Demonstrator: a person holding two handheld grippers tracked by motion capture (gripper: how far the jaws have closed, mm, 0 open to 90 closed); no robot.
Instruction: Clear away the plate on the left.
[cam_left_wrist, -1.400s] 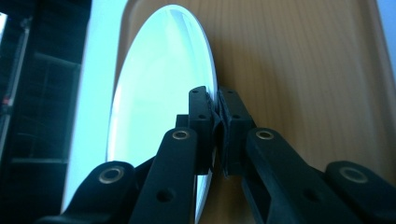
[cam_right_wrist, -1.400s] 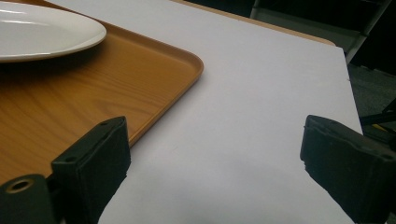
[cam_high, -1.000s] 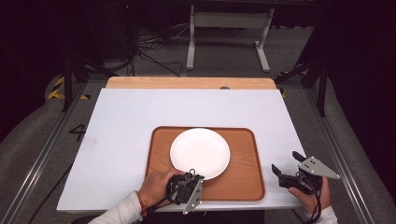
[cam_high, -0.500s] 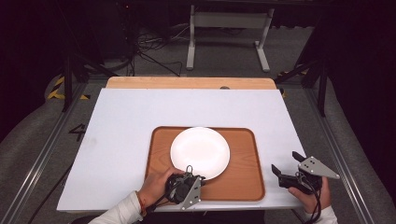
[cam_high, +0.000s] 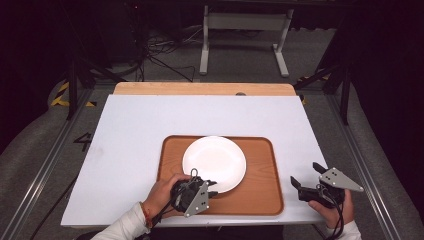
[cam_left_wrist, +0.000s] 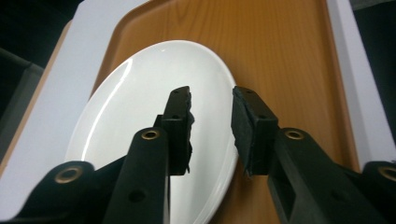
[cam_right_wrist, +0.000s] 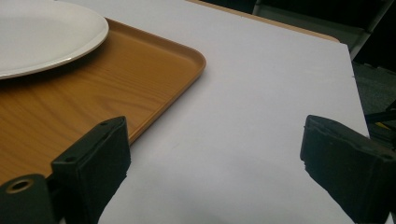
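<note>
Left hand-held gripper (cam_high: 212, 187), jaws parted narrowly and grasping nothing, straddling the near rim of the white plate (cam_high: 214, 162). The plate lies on the wooden tray (cam_high: 260, 175) at the near middle of the white desk (cam_high: 135, 135). Right hand-held gripper (cam_high: 306, 176), jaws spread wide, over the desk's near right corner.

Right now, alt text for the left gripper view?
Two black jaws of the left gripper stand slightly apart, straddling the near rim of an empty white plate without clamping it. The plate sits on a wooden tray on a white table.
</note>
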